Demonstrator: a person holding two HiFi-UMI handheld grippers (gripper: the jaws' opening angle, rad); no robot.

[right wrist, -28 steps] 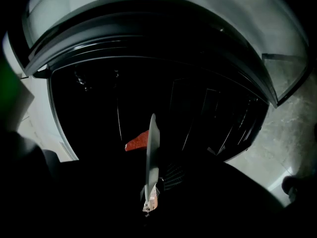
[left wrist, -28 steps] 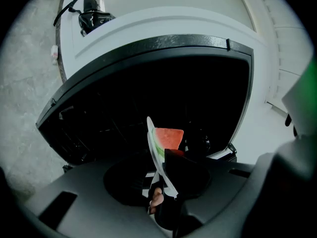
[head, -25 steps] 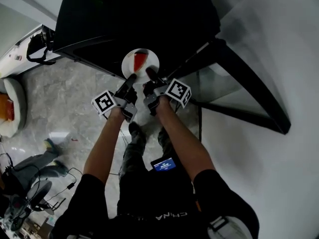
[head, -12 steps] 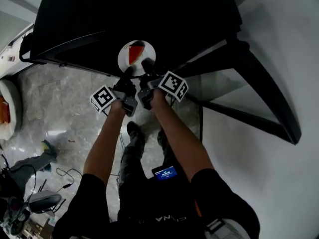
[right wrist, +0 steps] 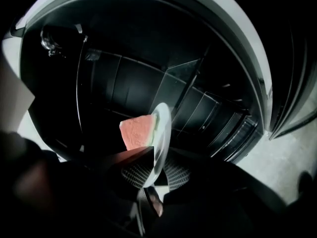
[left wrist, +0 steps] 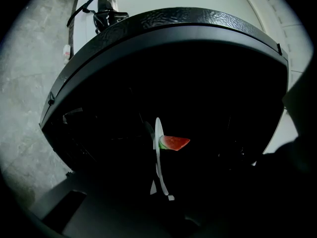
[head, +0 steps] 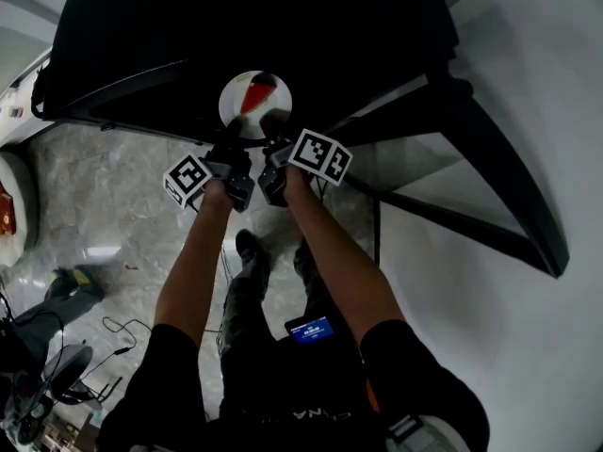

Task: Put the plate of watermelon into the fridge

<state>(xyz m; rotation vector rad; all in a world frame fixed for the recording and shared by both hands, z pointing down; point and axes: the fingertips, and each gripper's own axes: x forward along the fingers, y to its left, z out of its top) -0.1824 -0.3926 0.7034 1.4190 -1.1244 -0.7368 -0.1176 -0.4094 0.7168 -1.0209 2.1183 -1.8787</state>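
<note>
Jaws of the left gripper [head: 232, 147] are closing on the near rim of the round white plate [head: 234, 100]. The right gripper [head: 274, 132] jaws, on the same rim, are opening. The plate carries the red watermelon wedge [head: 256, 92] and lies at upper centre, at the mouth of the black fridge [head: 311, 26]. The step in hand appears to be placement. The next move calls for level support, then release.

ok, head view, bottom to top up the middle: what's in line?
Phone → shoes → left gripper (jaws closing) beside right gripper (jaws opening), each with the rim of the plate between its jaws → plate with watermelon slice → fridge.
</note>
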